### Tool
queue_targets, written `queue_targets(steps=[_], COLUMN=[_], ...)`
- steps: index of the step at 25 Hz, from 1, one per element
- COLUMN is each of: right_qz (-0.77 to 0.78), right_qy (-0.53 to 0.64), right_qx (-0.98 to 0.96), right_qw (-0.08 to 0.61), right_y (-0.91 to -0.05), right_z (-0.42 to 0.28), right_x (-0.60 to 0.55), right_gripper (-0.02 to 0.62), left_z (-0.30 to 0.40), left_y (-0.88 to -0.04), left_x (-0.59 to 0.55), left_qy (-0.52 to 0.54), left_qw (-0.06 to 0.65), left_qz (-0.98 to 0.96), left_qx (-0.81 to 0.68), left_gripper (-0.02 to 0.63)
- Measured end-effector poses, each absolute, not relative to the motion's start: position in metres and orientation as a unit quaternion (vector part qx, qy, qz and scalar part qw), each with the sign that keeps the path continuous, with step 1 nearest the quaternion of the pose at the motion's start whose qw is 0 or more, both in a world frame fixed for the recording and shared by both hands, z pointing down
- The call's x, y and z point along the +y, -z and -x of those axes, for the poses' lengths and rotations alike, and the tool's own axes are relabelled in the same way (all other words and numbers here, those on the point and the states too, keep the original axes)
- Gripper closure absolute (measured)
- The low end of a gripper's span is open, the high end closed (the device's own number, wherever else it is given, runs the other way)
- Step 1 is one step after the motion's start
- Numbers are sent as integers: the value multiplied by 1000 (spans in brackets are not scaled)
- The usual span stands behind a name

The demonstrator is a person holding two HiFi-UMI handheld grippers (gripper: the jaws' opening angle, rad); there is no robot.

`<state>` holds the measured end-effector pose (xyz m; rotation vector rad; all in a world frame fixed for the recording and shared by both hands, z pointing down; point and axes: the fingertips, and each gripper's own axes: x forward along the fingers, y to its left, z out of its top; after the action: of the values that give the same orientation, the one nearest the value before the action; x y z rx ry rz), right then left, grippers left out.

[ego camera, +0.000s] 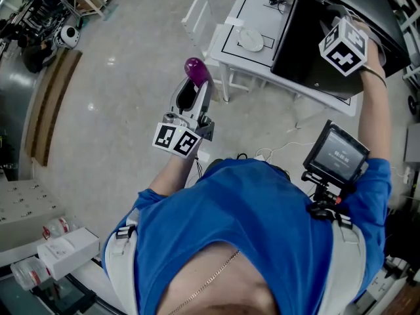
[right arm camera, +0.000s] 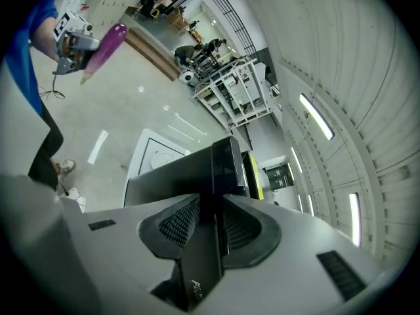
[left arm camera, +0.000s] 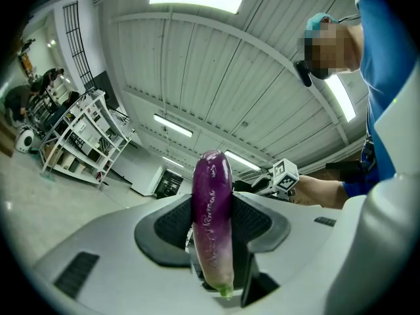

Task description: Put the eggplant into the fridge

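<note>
The eggplant is clamped in the left claw, well apart from the right claw, which is closed on the edge of the fridge door; swinging it open is likely required next.

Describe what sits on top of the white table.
A white plate lies inside a black-outlined square, and the black fridge stands beside it. The fridge covers the rest of the table, so anything there is hidden.

fridge cut off at top, eggplant half hidden by hand-held gripper
</note>
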<state>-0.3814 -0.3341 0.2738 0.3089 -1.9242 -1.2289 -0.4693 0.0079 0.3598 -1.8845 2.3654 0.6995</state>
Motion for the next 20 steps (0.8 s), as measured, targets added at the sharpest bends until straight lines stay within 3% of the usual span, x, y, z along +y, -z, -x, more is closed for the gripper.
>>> queue_targets(steps=[20], right_qz=[-61], right_qy=[542], right_qx=[-766], right_qw=[340], right_y=[-266], right_z=[281], right_x=[-217], right_gripper=[480], left_z=[416], left_y=[-347], left_x=[3], left_qy=[-222], left_qw=[12], left_qz=[662], left_qx=[715], left_gripper=[408])
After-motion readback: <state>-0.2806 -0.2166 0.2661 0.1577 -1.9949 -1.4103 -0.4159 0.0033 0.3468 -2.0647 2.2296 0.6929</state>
